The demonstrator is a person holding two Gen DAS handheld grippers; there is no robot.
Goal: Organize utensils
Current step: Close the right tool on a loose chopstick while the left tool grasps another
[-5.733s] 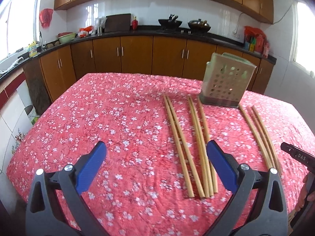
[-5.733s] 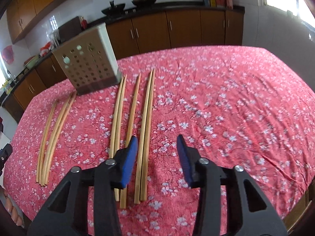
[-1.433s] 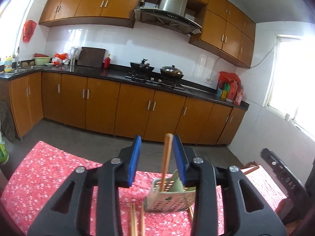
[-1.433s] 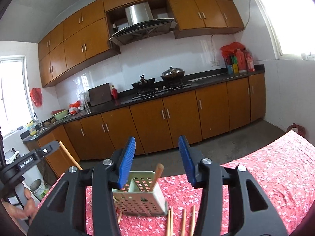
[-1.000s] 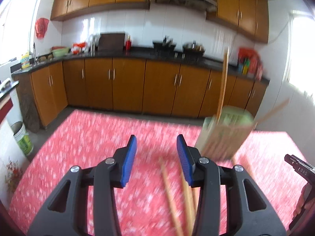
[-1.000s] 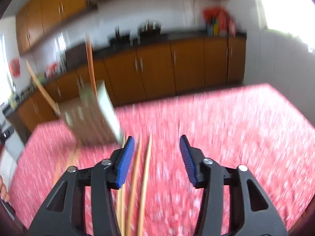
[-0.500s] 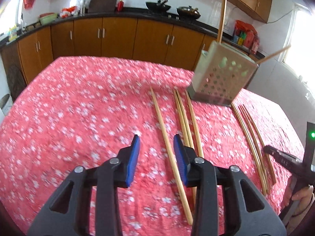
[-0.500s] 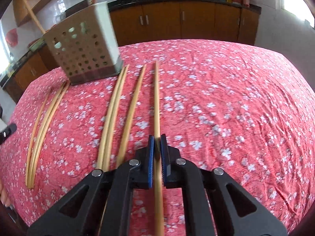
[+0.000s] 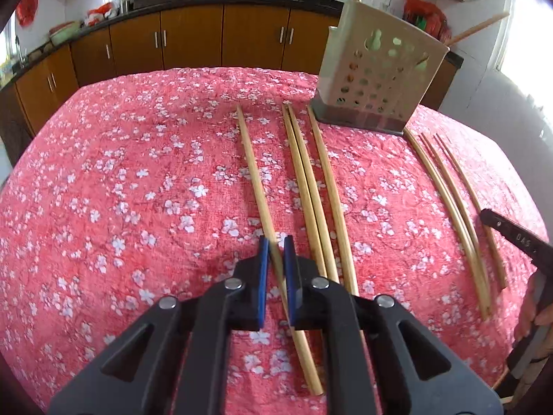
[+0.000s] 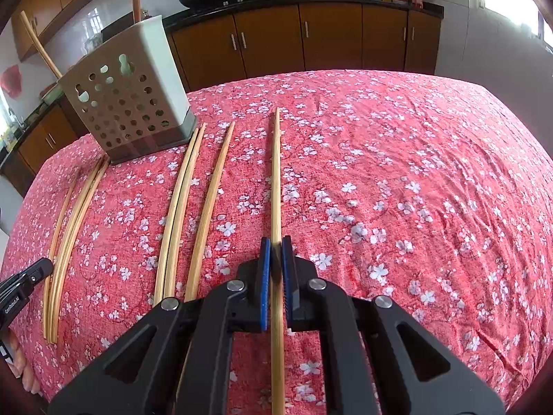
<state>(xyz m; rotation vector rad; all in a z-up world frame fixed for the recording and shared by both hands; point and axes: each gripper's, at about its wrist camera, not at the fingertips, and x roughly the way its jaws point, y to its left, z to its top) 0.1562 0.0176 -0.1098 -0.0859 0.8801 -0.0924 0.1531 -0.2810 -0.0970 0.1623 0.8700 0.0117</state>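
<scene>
Left gripper (image 9: 275, 242): blue pads had just closed on one chopstick (image 9: 254, 180), the leftmost of four lying side by side on the cloth (image 9: 103, 173). Stick ran from between the pads up toward the holder (image 9: 376, 79) and back under the gripper body.

Right gripper (image 10: 275, 243): pads pressed shut on a chopstick (image 10: 275, 173), the rightmost of its row, lined straight ahead of the gripper; near end passed beneath the body.

Holder: pale, perforated, on a dark base, standing on the cloth at the far end of the rows. Two sticks stood in it, one upright, one leaning outward.

Loose sticks, left view: a touching pair (image 9: 304, 186) and a single (image 9: 328, 186) just right of the held one; a further three (image 9: 449, 200) well apart to the right, near the holder's corner.

Left view only: part of the other tool (image 9: 518, 238) and a hand (image 9: 539, 307) at the right edge.

Right view only: wrinkled, bare stretch of cloth (image 10: 432, 180) to the right of the held stick; the leaning stick's full upper length (image 10: 38, 45); a black tool tip (image 10: 24, 283) at the left edge.

Both views: brown cabinets and dark counter with pans behind.
</scene>
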